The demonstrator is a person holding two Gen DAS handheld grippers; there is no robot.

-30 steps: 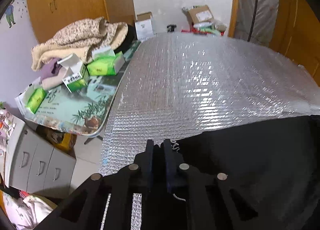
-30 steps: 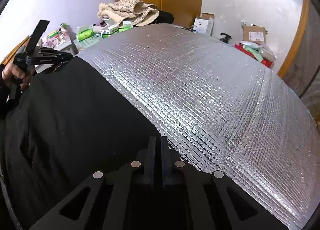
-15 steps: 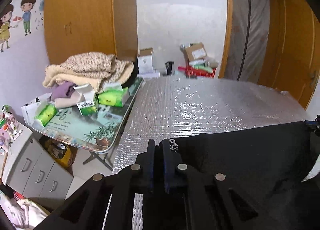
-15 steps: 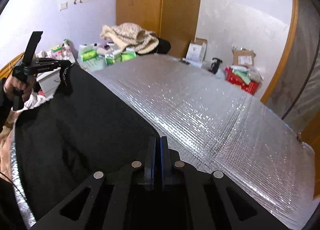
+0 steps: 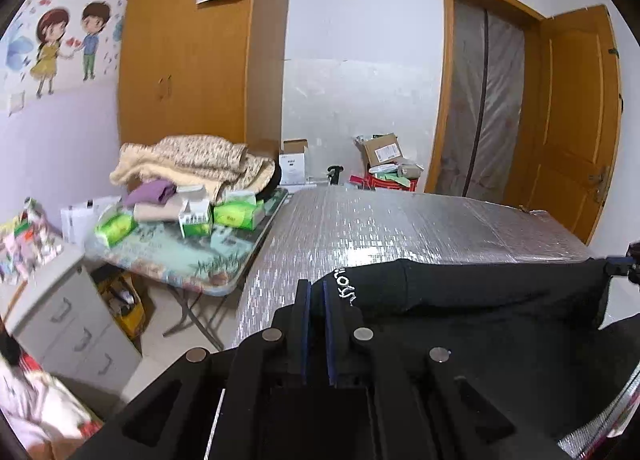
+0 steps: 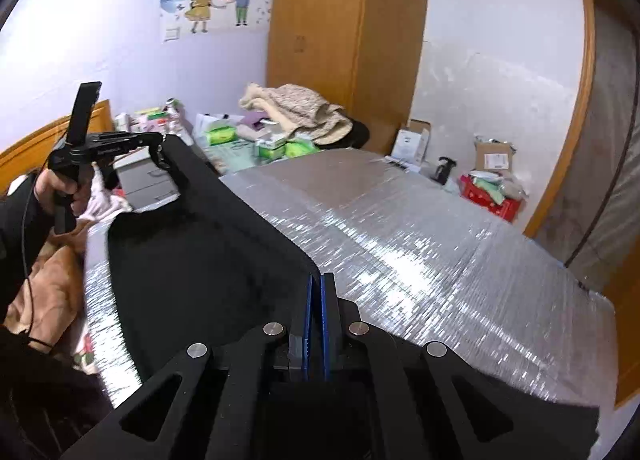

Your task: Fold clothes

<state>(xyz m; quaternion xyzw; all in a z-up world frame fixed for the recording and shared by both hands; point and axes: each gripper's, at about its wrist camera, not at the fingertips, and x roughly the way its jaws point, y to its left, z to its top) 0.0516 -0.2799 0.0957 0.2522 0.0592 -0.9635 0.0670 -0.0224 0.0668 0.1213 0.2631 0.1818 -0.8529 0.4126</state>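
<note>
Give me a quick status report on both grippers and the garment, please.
Left gripper shut on black garment. Right gripper shut on its other end. Garment stretched between them, lifted above silver mat. Nothing in the way.

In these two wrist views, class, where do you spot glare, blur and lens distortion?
Left wrist view: glare speckles the silver foil mat, the cabinet at the left edge is motion-blurred, and the door frame bows. Right wrist view: bright glints on the mat, the black garment shows almost no detail, and dark fisheye corners.
</note>
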